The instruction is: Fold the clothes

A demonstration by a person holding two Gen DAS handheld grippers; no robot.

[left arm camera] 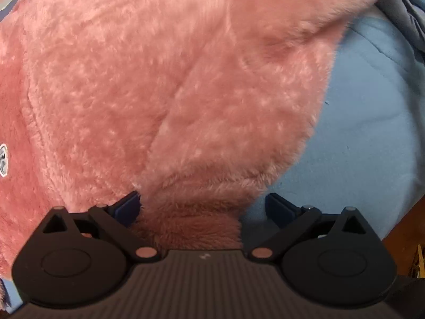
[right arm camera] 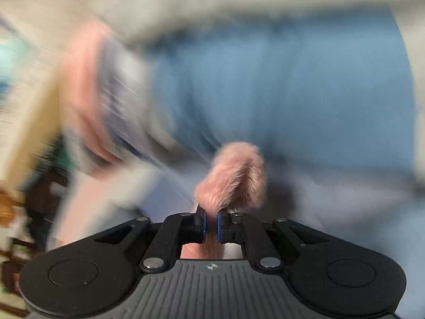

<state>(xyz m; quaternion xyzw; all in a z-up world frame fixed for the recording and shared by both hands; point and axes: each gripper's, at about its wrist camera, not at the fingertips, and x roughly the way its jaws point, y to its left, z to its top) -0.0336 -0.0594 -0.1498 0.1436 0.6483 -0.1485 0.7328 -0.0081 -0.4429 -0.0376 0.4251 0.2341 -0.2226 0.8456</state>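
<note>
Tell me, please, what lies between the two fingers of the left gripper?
In the left wrist view, a bunched edge of the pink fleece garment fills the gap of the open left gripper.

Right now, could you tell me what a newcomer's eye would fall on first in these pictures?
The pink fluffy garment fills most of the left wrist view, spread over a light blue sheet, with a fold of it lying between the open fingers of the left hand-held gripper. In the right wrist view, the right hand-held gripper is shut on a pink tuft, against a heavily blurred background.
</note>
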